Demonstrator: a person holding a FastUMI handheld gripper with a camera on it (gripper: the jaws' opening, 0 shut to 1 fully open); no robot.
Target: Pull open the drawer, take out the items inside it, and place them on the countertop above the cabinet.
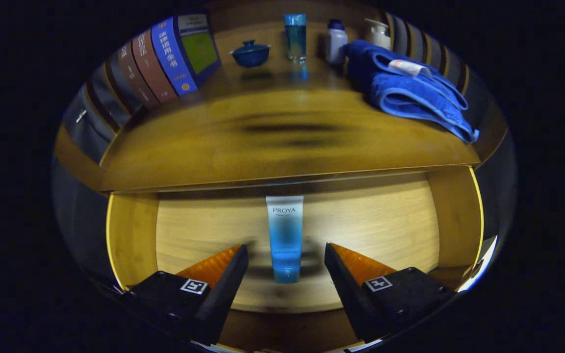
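Drawer point(130, 235) open, tube next to be lifted out.
Claw point(286, 255) spread wide and empty, its black-and-orange wedge fingers point(223, 274) flanking a smooth blue-and-white tube point(285, 240) lying flat on pale wood grain between and just ahead of them. I judge the next move: lower, close on it. Beyond, the worktop point(272, 147) carries a soft folded towel point(410, 93), glossy lidded bowl point(250, 53), bottles and books.
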